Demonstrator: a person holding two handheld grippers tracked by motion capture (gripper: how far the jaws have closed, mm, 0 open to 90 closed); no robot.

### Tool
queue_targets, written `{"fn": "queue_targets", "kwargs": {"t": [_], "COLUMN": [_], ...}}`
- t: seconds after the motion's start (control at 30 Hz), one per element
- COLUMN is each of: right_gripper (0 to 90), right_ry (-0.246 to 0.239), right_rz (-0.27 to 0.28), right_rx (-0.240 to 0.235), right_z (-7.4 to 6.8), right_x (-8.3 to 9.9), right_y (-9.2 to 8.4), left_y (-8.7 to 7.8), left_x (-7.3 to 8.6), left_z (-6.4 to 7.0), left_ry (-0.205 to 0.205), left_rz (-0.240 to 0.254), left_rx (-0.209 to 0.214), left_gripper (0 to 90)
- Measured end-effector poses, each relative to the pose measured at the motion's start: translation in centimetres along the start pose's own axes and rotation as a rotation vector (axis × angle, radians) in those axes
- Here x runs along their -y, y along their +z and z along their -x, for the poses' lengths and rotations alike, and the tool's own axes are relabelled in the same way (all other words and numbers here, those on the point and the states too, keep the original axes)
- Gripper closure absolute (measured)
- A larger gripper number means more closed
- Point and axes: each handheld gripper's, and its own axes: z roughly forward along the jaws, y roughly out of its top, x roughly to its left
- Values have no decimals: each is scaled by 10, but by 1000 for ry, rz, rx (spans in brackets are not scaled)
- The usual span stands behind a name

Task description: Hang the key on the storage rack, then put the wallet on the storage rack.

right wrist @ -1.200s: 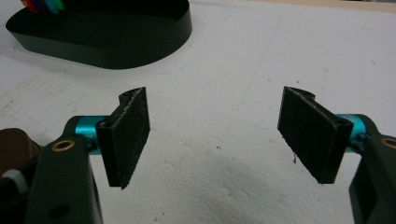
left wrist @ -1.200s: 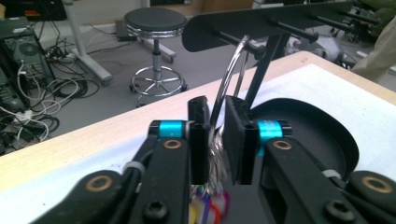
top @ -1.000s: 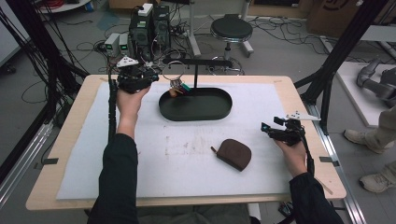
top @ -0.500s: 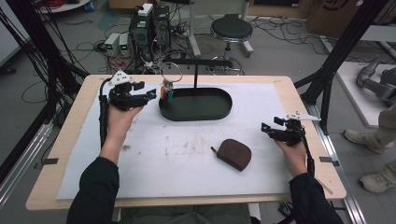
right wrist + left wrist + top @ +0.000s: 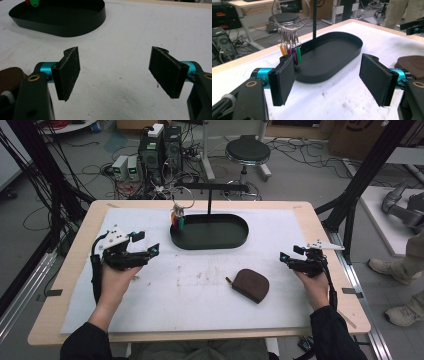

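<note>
Nearest, at about 7 o'clock on the white mat [image 5: 200,300], the left gripper [image 5: 150,251] is held above the surface with its jaws spread wide and nothing between them; in the left gripper view its pads [image 5: 284,78] frame the tray ahead. At about 4 o'clock the right gripper [image 5: 285,257] is likewise wide open and empty, pointing toward 9 o'clock. Between them, nearer the right one, a brown pouch [image 5: 249,285] lies flat on the mat, its long axis running from 10 to 4 o'clock. Farther off, toward 12 o'clock, a black oval tray [image 5: 210,242] lies with its long axis from 9 to 3 o'clock. A thin black stand [image 5: 209,200] rises from its far edge, and a metal ring [image 5: 181,197] of coloured key tags [image 5: 177,219] hangs at the tray's 9 o'clock end.
</note>
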Motion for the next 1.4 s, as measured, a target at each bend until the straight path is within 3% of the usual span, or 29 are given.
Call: {"fn": "queue_targets", "kwargs": {"t": [0.1, 0.37, 0.83, 1.4], "right_gripper": [254, 254, 247, 245], "right_ry": [-9, -22, -52, -47], "right_rz": [-6, 3, 0, 9], "right_rx": [-4, -8, 5, 2], "right_z": [-3, -7, -14, -15], "right_x": [0, 1, 1, 0], "right_y": [-1, -7, -13, -16], "left_y": [-12, -24, -11, -11], "left_x": [19, 43, 43, 46], "left_z": [0, -3, 1, -7], "left_ry": [-9, -33, -22, -39], "left_rz": [-11, -18, -11, -15], "left_rx": [-10, -41, -26, -60], "left_gripper": [257, 244, 240, 240]}}
